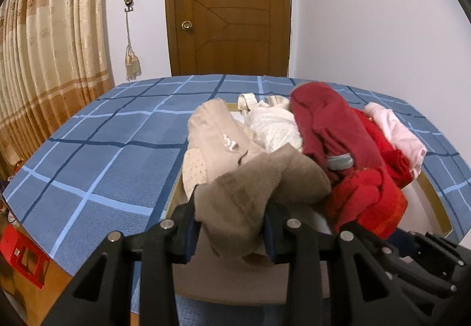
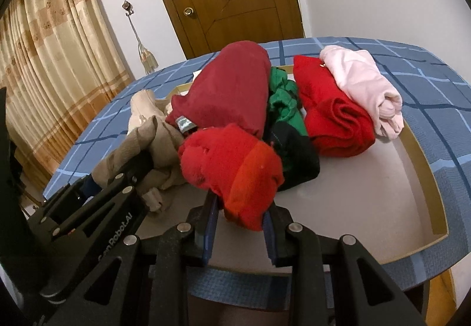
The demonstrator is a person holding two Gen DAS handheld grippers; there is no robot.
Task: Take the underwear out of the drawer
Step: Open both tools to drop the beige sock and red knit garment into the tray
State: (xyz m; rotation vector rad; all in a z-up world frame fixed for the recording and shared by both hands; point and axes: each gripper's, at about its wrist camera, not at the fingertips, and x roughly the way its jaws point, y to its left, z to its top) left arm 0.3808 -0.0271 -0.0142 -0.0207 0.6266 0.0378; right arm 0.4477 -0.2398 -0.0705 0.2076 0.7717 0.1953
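Right wrist view alone shows the green garment and a black one in the drawer, which sits on the blue checked bed; the left wrist view alone shows a white dotted piece at twelve o'clock. My left gripper pinches the tan underwear, and my right gripper pinches the red underwear, both jaws narrowly parted on cloth over the drawer's near end. My left gripper's side reads "GenRobot.AI", partly cut off.
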